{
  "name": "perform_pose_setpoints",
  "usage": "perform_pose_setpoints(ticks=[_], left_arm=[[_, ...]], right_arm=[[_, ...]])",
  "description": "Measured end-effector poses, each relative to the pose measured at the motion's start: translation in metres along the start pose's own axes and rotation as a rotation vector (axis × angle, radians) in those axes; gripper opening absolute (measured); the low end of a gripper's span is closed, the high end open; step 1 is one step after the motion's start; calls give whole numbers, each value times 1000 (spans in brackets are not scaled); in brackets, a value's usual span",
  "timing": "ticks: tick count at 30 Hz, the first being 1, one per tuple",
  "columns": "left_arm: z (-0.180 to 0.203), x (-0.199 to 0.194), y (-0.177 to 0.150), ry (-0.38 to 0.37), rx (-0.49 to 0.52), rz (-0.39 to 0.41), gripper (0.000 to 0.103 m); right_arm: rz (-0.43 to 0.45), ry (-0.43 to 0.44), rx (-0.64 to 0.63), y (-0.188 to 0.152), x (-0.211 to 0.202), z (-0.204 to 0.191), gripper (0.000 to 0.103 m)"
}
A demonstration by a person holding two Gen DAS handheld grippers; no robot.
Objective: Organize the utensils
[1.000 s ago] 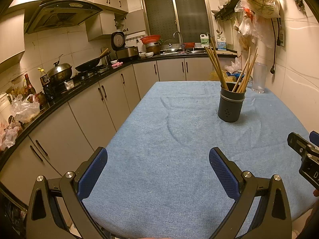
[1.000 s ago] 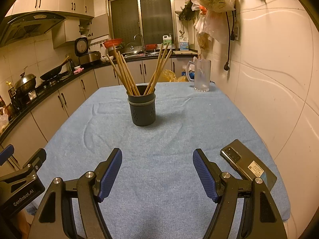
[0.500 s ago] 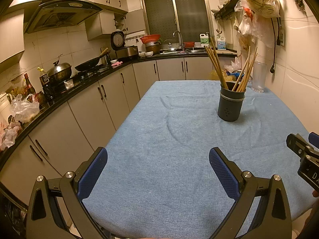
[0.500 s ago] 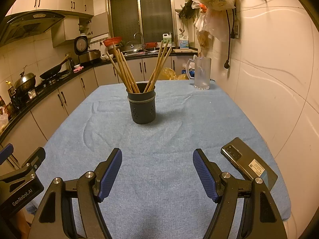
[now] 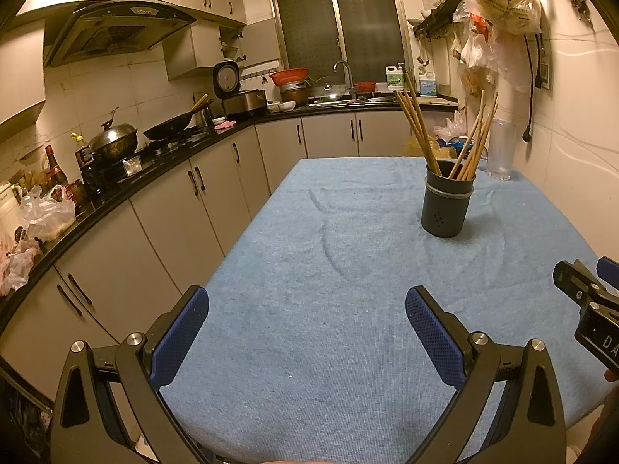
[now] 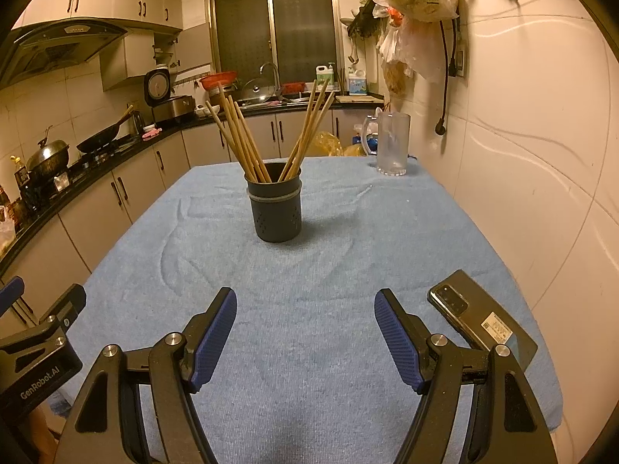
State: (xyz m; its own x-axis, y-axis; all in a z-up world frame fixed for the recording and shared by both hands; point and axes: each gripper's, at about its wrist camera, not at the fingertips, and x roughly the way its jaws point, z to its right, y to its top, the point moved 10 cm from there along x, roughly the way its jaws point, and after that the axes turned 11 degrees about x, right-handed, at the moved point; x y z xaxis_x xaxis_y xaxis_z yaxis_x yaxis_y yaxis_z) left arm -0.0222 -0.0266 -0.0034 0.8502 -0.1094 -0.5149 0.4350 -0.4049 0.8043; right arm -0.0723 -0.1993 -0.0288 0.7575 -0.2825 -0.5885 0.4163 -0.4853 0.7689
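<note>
In my left camera, my right gripper (image 5: 592, 301) is cut off by the picture's edge, so I cannot tell its fingers apart. My right camera crops my left gripper (image 6: 35, 332) likewise. The chopsticks (image 6: 247, 143) vanish into the holder (image 6: 275, 208); their tips are hidden. My gripper partly covers the phone (image 6: 479, 321).

Both cameras sit low at the near end of the table (image 5: 329, 348), each looking forward between its own two spread fingers. The left one looks from the left, so the chopstick holder (image 5: 447, 207) shows far off to its right. The right one has the chopstick holder (image 6: 276, 212) straight ahead and nearer. Both see the holder, the blue cloth and the far kitchen window.
</note>
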Motion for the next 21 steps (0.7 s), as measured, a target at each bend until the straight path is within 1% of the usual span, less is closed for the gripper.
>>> perform_pose_setpoints(ticks=[21], left_arm=[[-1,-2,3,-3,4,9,101]], right_arm=[[-8,-3,1,0,1,1,78]])
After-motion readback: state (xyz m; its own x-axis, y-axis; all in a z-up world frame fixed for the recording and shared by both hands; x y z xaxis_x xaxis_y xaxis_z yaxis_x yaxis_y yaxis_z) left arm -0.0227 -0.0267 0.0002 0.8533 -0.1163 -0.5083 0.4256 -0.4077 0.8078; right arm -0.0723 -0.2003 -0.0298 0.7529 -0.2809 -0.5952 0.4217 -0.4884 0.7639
